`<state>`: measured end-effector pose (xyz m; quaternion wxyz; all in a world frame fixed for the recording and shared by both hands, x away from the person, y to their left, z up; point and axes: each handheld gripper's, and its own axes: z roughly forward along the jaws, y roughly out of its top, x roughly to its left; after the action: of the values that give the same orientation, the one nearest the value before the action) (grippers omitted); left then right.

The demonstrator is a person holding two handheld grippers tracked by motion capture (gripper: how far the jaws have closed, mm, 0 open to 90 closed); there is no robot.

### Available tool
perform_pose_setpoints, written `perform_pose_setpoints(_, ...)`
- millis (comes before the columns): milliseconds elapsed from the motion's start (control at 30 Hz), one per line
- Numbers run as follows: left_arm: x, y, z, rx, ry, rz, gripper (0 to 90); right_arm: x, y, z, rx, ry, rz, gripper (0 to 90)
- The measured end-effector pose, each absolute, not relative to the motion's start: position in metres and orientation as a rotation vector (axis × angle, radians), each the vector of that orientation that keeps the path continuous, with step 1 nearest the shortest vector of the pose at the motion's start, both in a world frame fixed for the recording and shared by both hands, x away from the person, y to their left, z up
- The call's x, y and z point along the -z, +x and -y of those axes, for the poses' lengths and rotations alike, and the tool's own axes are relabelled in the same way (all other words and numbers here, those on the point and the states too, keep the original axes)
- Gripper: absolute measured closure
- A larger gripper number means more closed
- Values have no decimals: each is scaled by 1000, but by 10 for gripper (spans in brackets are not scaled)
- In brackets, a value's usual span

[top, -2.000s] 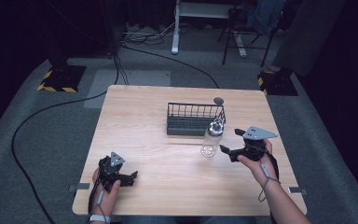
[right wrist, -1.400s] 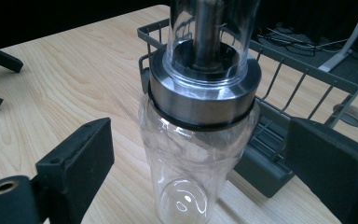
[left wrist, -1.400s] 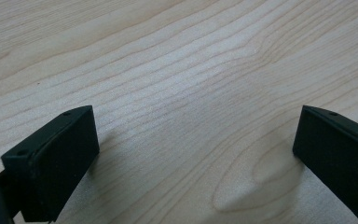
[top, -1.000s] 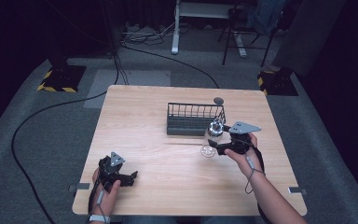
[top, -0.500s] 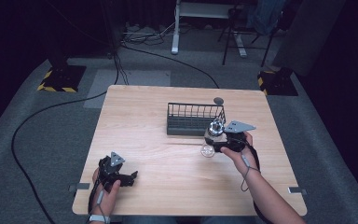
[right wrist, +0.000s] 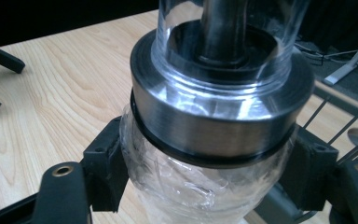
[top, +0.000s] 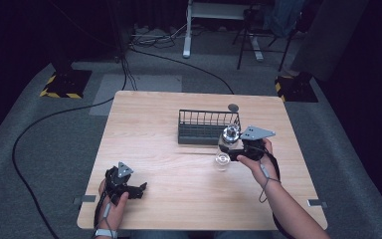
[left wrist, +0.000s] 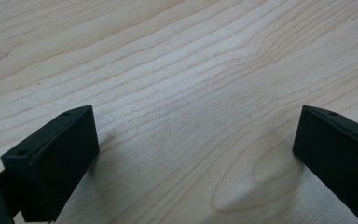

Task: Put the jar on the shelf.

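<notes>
Right gripper clamps the glass bottle under its steel collar; lift straight, probably clearing the rack; left gripper gapes empty.

I have a clear glass bottle with a brushed metal collar and glass spout top upright between my pads, its faceted body gripped, standing on the table just beside the wire rack.

Pale wood, black metal, clear glass.

The counter is light wood with a wavy grain; the wire rack is dark grey; the bottle is clear glass with a brushed silver collar; both grippers' fingers are matt black.
</notes>
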<state>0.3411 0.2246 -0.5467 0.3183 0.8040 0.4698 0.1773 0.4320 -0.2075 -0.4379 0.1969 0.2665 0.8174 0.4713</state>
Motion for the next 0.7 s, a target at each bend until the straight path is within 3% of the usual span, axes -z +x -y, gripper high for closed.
perform_pose_setpoints(700, 547, 342, -225, -466, 2116, -1232, 2, 388, 438, 204, -1334, 690, -2266, 284)
